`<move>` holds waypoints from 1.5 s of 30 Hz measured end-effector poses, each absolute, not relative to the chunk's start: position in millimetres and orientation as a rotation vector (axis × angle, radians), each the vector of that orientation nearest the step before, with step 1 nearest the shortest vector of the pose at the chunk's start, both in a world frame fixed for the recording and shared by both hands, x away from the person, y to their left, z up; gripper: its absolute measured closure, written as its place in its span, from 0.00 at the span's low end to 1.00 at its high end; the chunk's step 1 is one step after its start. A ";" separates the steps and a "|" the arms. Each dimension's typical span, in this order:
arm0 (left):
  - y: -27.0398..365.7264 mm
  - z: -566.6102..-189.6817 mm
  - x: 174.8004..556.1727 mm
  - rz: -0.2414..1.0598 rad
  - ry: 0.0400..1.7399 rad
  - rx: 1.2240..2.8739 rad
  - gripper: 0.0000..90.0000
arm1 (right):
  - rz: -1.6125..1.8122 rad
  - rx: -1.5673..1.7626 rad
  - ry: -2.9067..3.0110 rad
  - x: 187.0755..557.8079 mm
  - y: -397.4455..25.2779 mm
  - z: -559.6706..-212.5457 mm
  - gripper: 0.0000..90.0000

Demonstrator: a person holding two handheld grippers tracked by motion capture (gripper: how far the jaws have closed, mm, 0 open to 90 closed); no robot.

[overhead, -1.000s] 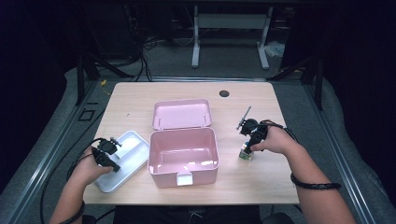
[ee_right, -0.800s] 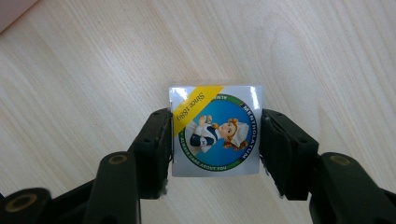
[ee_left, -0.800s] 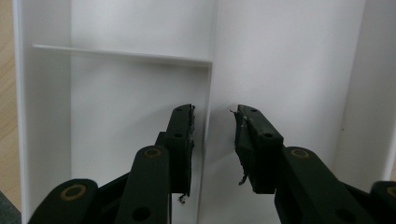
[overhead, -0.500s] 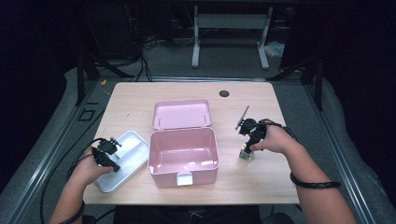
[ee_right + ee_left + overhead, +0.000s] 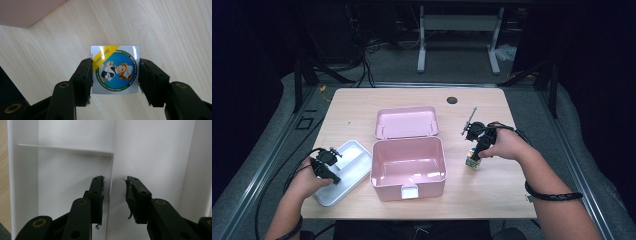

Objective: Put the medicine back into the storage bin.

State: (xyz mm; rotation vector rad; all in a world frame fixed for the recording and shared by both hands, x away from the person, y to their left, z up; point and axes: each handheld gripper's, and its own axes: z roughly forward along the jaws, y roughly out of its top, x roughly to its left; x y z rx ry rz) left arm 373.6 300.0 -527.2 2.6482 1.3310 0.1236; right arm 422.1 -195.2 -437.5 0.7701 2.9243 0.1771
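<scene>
Hardly anything has moved over the last second: both hands sit where they were, and the small box has only settled a shade lower under the right claw. That right claw [image 5: 115,72] is clamped on the small box [image 5: 115,69], one jaw flat against each side of its printed label, and the box stands on the table [image 5: 512,195] just right of the pink case. In the high view the right hand [image 5: 502,144] comes in from the right with its wrist raised and the claw pointing down and left. The open pink case [image 5: 408,167] lies left of the box, so I judge the coming move to be a short carry leftward over its right wall. The left claw [image 5: 113,195] hangs with its jaws apart over the white tray [image 5: 353,155], holding nothing.
</scene>
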 end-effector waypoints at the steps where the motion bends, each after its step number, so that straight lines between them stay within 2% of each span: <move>1: 300.0 -527.2 373.6 0.124 1.330 2.649 0.74 | 0.177 0.767 2.920 421.9 -194.1 -435.2 0.52; 21: 300.3 -527.1 373.7 0.121 1.328 2.650 0.74 | 0.214 0.601 2.940 416.6 -162.4 -379.5 0.52; 29: 300.0 -527.3 373.6 0.119 1.329 2.649 0.74 | 0.271 0.405 3.003 402.9 -151.8 -353.2 0.52; 45: 299.7 -527.2 373.6 0.123 1.327 2.654 0.74 | 0.326 0.180 3.027 389.7 -106.0 -332.0 0.52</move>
